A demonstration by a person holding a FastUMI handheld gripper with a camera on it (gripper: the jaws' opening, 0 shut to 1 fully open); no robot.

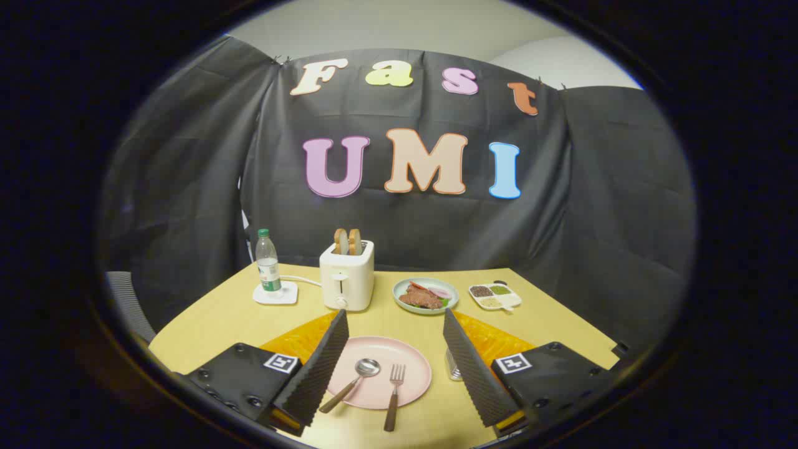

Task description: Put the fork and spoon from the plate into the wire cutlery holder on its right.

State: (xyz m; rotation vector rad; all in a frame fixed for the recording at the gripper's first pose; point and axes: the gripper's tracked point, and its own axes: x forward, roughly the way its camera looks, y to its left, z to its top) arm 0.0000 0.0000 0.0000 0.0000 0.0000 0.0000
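Observation:
A pink plate (pixel 405 357) lies on the yellow table between my fingers. On it rest a spoon (pixel 354 378) with a wooden handle, to the left, and a fork (pixel 394 394) with a wooden handle, to the right, its handle reaching over the plate's near rim. The wire cutlery holder (pixel 452 366) stands right of the plate, mostly hidden behind my right finger. My gripper (pixel 394 324) hovers above the plate, open wide, with nothing between its fingers.
Beyond the plate stand a white toaster (pixel 346 276) with bread slices, a water bottle (pixel 267 261) on a white coaster, a green plate of food (pixel 426 295) and a small divided tray (pixel 495 295). An orange mat (pixel 299 337) lies under the pink plate.

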